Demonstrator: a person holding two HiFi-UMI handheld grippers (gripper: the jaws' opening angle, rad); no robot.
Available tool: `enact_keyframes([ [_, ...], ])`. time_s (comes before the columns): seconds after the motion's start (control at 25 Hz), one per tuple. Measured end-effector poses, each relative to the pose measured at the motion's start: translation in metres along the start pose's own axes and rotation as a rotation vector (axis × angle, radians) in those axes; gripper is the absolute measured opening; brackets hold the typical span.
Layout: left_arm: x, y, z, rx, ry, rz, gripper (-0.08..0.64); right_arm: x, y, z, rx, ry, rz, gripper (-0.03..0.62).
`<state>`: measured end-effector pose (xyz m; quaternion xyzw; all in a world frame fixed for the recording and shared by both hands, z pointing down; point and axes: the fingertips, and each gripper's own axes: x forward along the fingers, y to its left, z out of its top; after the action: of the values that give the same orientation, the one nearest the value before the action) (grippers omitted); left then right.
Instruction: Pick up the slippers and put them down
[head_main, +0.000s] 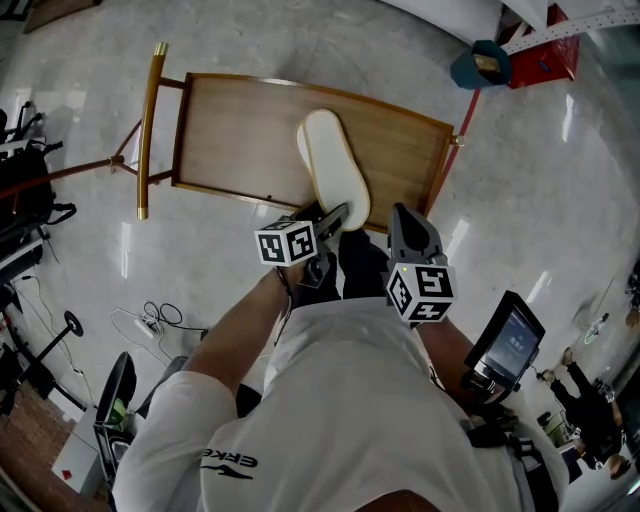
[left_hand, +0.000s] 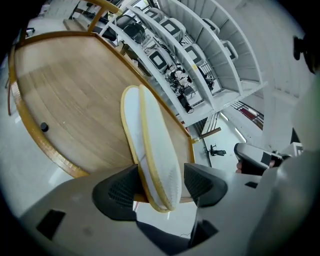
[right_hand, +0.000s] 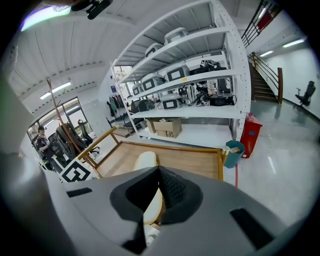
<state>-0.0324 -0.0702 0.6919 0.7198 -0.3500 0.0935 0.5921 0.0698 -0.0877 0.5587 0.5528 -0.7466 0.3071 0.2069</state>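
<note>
Overhanging the table (head_main: 230, 130) edge, the slippers (head_main: 335, 170) sit between spread left tongs (left_hand: 159, 186) (right tongs (right_hand: 159, 179) pressed together).

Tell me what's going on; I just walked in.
A person with a gripper in each hand is working with a pair of pale slippers. The slippers lie together on the wooden table, one end overhanging its near edge. The left gripper is open, with that end between its jaws. The right gripper is shut and empty, close by.
</note>
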Motion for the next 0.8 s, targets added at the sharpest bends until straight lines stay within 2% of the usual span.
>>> enact_keyframes([
  [0.28,0.000,0.000,0.003,-0.018,0.013,-0.031,0.264,0.003,0.000,-0.002,0.007,0.010,0.010,0.003],
  [0.52,-0.007,-0.013,0.001,0.003,0.019,-0.033,0.264,0.028,0.002,-0.031,-0.008,0.146,0.069,0.003],
  [0.8,0.010,-0.004,0.004,0.014,0.023,-0.027,0.264,0.072,-0.012,-0.063,-0.029,0.241,0.066,0.003],
])
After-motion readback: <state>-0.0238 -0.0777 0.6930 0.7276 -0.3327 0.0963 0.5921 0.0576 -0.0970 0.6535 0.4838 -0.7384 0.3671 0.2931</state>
